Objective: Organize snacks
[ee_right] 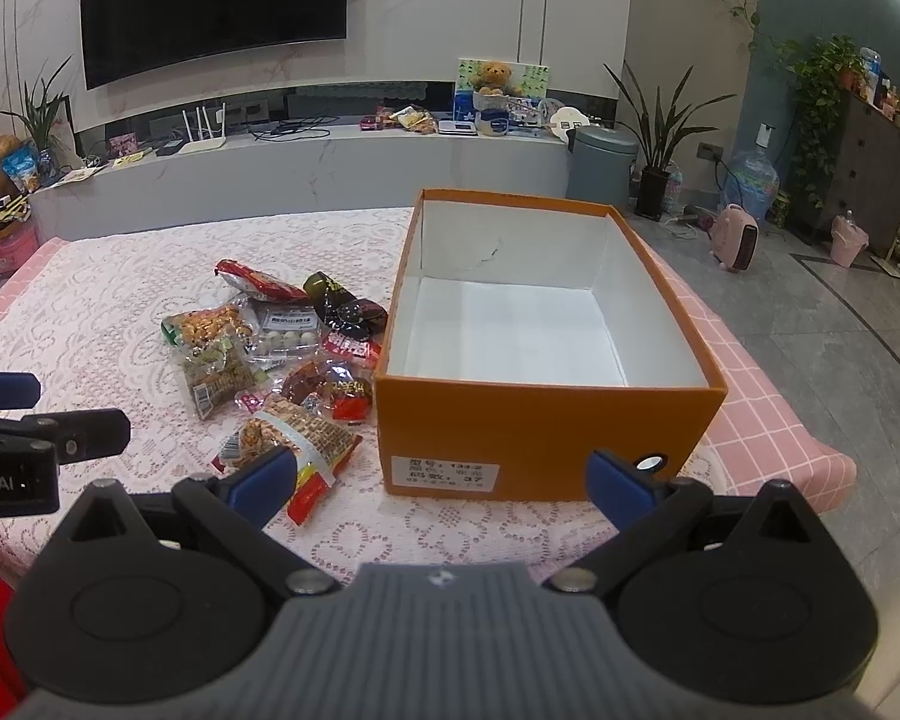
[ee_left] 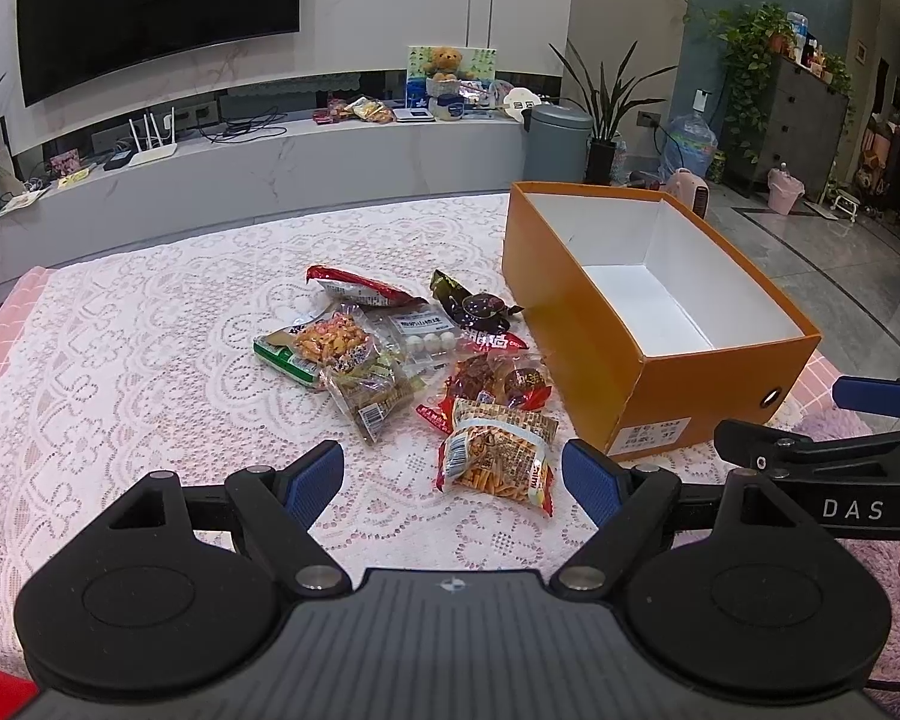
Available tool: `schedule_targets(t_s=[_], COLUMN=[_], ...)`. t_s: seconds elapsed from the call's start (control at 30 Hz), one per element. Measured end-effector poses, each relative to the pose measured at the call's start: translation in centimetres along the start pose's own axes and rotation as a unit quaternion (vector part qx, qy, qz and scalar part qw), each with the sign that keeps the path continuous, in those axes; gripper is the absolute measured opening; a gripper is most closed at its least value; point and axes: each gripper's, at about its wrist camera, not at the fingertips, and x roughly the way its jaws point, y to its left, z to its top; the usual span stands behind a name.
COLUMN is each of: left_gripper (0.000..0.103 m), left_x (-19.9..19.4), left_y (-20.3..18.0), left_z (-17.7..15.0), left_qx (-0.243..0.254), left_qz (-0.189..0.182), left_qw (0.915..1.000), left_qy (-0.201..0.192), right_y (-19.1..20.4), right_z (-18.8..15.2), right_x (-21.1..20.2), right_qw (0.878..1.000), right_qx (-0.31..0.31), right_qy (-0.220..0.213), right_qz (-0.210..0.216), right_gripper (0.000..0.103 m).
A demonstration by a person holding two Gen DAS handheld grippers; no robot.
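Several snack packets (ee_left: 402,360) lie in a loose pile on the lace-covered table, left of an open orange box (ee_left: 654,360) with a bare white inside (ee_right: 510,342). The nearest packet, orange sticks in a clear wrapper (ee_left: 498,459), lies just ahead of my left gripper (ee_left: 453,474), which is open and empty. My right gripper (ee_right: 444,477) is open and empty in front of the box's near wall (ee_right: 540,432); the same packet (ee_right: 297,438) lies by its left finger. The pile also shows in the right wrist view (ee_right: 270,342).
The table has a white lace cloth (ee_left: 150,348) over pink. The right gripper's body (ee_left: 840,456) shows at the right of the left wrist view. A TV console (ee_left: 270,162), bin (ee_left: 555,141) and plants stand beyond the table. Grey floor (ee_right: 840,360) lies to the right.
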Motion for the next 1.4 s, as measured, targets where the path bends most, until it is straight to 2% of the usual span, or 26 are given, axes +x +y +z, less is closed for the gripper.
schedule_targets(t_s=[0.87, 1.07, 1.13, 1.2, 1.27, 1.33, 1.4], left_gripper=[0.097, 0.096, 0.088, 0.087, 0.084, 0.072, 0.072], left_x=[0.0, 0.7, 1.2, 1.6, 2.1, 2.7, 3.1], left_y=[0.0, 0.9, 1.5, 2.2, 2.7, 3.2, 3.7], left_z=[-0.1, -0.3, -0.4, -0.6, -0.8, -1.0, -0.9], left_qx=[0.001, 0.019, 0.016, 0.011, 0.010, 0.015, 0.015], left_qz=[0.001, 0.008, 0.007, 0.001, -0.004, -0.008, -0.004], left_qw=[1.0000, 0.9998, 0.9997, 0.9997, 0.9996, 0.9994, 0.9993], left_qy=[0.000, 0.007, 0.015, 0.022, 0.025, 0.030, 0.034], right_y=[0.1, 0.1, 0.2, 0.4, 0.8, 1.4, 2.1], right_z=[-0.1, -0.4, -0.6, -0.8, -1.0, -1.0, -1.1], right_x=[0.5, 1.7, 2.3, 3.0, 3.8, 4.5, 5.1], right_qw=[1.000, 0.999, 0.998, 0.997, 0.996, 0.994, 0.992], right_qx=[0.002, 0.015, 0.023, 0.032, 0.039, 0.042, 0.038], right_qy=[0.009, 0.034, 0.043, 0.051, 0.058, 0.066, 0.070], right_qz=[0.002, 0.019, 0.030, 0.043, 0.059, 0.076, 0.098], right_gripper=[0.100, 0.100, 0.100, 0.098, 0.091, 0.082, 0.079])
